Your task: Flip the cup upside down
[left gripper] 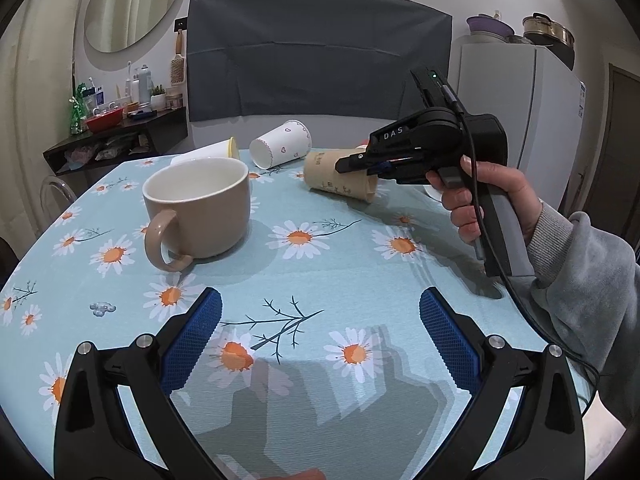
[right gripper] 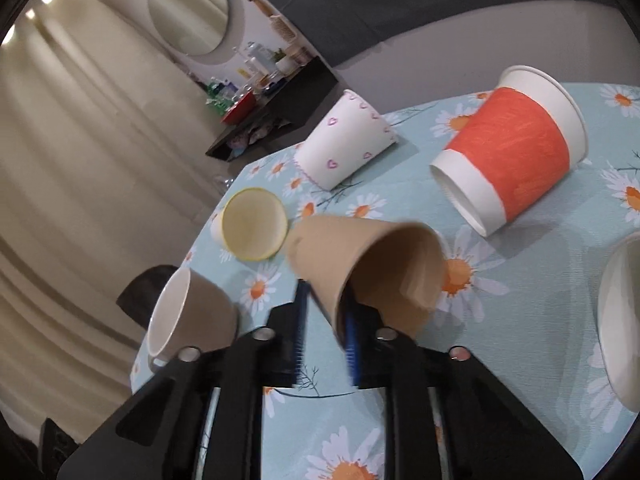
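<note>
A brown paper cup [right gripper: 360, 264] lies tilted on its side, its rim wall pinched between the blue pads of my right gripper [right gripper: 326, 320]. In the left wrist view the same cup [left gripper: 332, 178] shows at the table's back, with the right gripper [left gripper: 352, 164] shut on its rim. My left gripper [left gripper: 320, 336] is open and empty, low over the tablecloth near the front edge.
A beige mug [left gripper: 200, 208] stands upright at left. A white heart-print cup [right gripper: 344, 140], an orange-banded cup [right gripper: 512, 148] and a yellow-rimmed cup [right gripper: 252, 230] lie on their sides on the daisy tablecloth [left gripper: 320, 272]. A white bowl's edge [right gripper: 620, 320] is at right.
</note>
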The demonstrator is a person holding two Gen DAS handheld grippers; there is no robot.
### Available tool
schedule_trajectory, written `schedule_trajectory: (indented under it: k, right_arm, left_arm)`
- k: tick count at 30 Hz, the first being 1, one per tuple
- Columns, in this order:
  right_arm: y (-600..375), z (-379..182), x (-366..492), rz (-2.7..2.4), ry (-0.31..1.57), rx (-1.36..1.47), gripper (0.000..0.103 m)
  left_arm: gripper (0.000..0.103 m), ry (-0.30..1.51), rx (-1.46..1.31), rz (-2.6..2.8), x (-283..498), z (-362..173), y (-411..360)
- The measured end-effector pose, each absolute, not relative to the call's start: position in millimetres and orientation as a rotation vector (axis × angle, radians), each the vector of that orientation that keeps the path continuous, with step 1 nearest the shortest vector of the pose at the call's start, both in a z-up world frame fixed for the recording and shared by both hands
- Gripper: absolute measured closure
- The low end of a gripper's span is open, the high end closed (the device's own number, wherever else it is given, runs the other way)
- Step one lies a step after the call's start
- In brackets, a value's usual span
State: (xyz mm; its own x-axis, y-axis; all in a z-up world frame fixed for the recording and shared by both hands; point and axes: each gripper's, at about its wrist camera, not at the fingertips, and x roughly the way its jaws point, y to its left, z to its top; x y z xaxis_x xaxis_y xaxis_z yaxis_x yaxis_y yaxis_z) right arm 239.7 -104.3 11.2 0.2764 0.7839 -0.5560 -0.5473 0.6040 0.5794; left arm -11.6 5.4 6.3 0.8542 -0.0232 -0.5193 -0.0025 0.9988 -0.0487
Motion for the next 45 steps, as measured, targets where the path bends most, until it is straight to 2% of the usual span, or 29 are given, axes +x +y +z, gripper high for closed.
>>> schedule_trajectory:
  k: [10, 21, 27, 28, 29, 30, 31, 32, 34, 36, 41, 45]
  right_arm:
    - [-108.0, 24.3, 184.2, 1.016, 0.917, 0.254, 0.1]
    - [-169.0, 9.7, 117.3, 1.007, 0.925, 0.324, 0.1]
    - [-182.0, 4.8, 103.0, 1.031, 0.935, 0.346, 0.095]
    - [-183.9, 6.6, 100.8, 1.029, 0.93, 0.34, 0.092]
    - [-185.8, 8.4, 98.8, 1.019, 0.928, 0.331, 0.081]
    - [-188.9, 9.6, 96.8, 1.005, 0.93, 0.325, 0.056]
    - [-193.8, 10.4, 93.7, 0.986, 0.931, 0.324, 0.042]
    - [-198.0, 11.8, 90.0, 0.972, 0.926, 0.318, 0.033]
    - [-205.7, 15.2, 82.7, 0.951, 0.928, 0.292, 0.03]
    - [-216.3, 17.3, 71.3, 0.928, 0.926, 0.272, 0.015]
    - [-243.9, 27.9, 39.1, 0.779, 0.797, 0.129, 0.014]
    - [-264.6, 24.1, 33.5, 0.729, 0.761, 0.104, 0.011]
  left_arm:
    - [0.006, 0.554, -0.046, -0.005, -9.4, 4.7, 5.0]
    - [0.006, 0.556, -0.041, -0.002, -8.7, 3.6, 5.2]
    - [0.006, 0.548, -0.034, 0.003, -10.9, 3.3, 3.6]
    - [0.006, 0.547, -0.032, 0.012, -11.3, 3.3, 3.5]
    - [0.006, 0.547, -0.031, 0.018, -11.4, 3.7, 3.0]
    - [0.006, 0.545, -0.032, 0.02, -11.9, 3.8, 3.2]
    - [0.006, 0.542, -0.032, 0.021, -12.6, 4.2, 3.3]
    - [0.006, 0.54, -0.033, 0.024, -13.2, 4.5, 3.6]
    - [0.006, 0.545, -0.031, 0.034, -12.9, 4.4, 3.3]
    - [0.006, 0.562, -0.033, 0.036, -10.1, 3.6, 3.5]
    - [0.006, 0.609, -0.038, 0.039, -2.5, 1.4, 4.6]
    - [0.006, 0.561, -0.032, 0.052, -8.2, 7.2, 3.6]
